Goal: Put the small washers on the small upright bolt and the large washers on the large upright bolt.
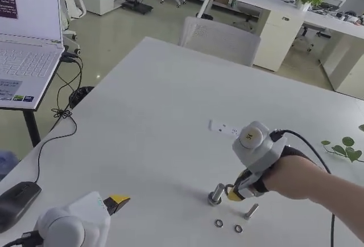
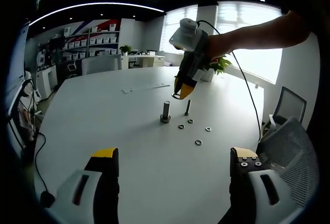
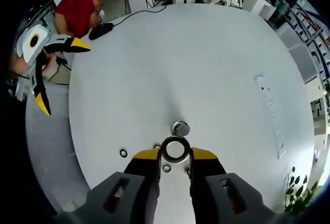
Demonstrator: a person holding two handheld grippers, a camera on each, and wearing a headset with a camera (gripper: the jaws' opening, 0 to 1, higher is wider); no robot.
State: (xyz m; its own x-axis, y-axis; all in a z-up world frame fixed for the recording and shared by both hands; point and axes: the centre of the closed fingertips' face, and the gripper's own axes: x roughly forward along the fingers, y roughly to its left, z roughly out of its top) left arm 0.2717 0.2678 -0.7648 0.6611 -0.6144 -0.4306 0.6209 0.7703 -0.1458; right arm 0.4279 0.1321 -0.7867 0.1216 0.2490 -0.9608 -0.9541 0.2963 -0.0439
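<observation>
The large upright bolt [image 1: 216,194] stands on the white table [image 1: 153,116], with the thin small bolt [image 1: 251,211] just right of it. My right gripper [image 1: 235,192] hovers beside the large bolt's head, shut on a large washer [image 3: 175,148]; in the right gripper view the bolt's top [image 3: 180,128] lies just beyond the ring. Loose washers [image 1: 219,223] [image 1: 238,228] lie in front of the bolts; the left gripper view has several [image 2: 198,142]. My left gripper [image 2: 175,162] stays open and holds nothing at the near left [image 1: 116,201].
An open laptop [image 1: 25,48] sits on a side stand at the left, with cables and a black device [image 1: 17,198] below it. A white strip [image 1: 224,127] lies behind the bolts. A grey chair [image 1: 219,39] stands at the far edge, plant leaves [image 1: 344,147] at the right.
</observation>
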